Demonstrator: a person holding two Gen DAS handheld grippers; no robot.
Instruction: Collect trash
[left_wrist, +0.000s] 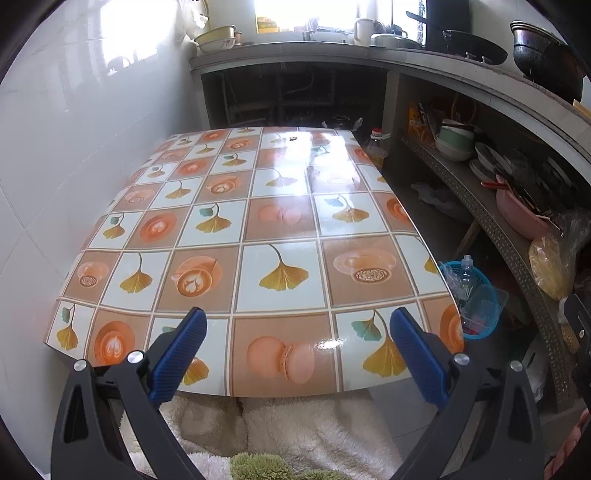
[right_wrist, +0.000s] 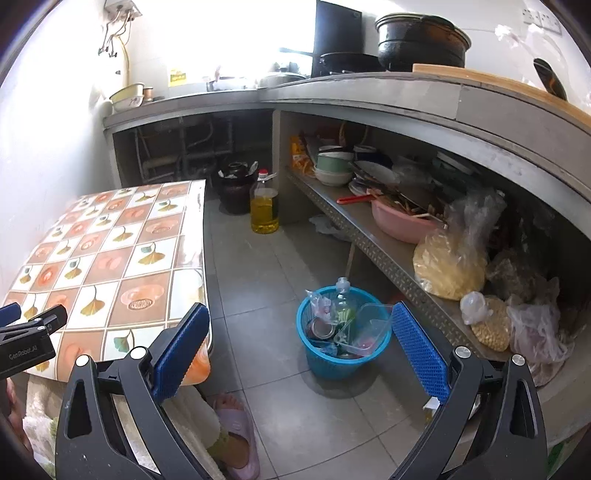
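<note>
Blue plastic basket (right_wrist: 343, 332), round w/ lattice wall, sits on the grey tiled floor (right_wrist: 280, 398) btwn the worktop (right_wrist: 110, 258) and a low metal shelf (right_wrist: 391, 258). Inside it: a clear plastic bottle (right_wrist: 344, 299) standing upright, a clear plastic tray (right_wrist: 365, 325) tilted against the rim, crumpled film and what looks like a can; no labels readable. From the left wrist view the same basket (left_wrist: 476, 295) shows just past the worktop's (left_wrist: 258, 229) right edge.

Right gripper (right_wrist: 295, 350) hangs above the floor beside the basket, blue ribbed fingers (right_wrist: 181, 347) spread wide, nothing in them. Left gripper (left_wrist: 295, 354) is over the worktop's near edge, fingers likewise apart and empty; its black body reads "GenRobot.AI" in the right wrist view.

Worktop is covered in glossy oilcloth, checked squares w/ ginkgo leaves, lattes and macarons. Oil bottle (right_wrist: 264, 206), yellow, red cap, stands on the floor further back.
</note>
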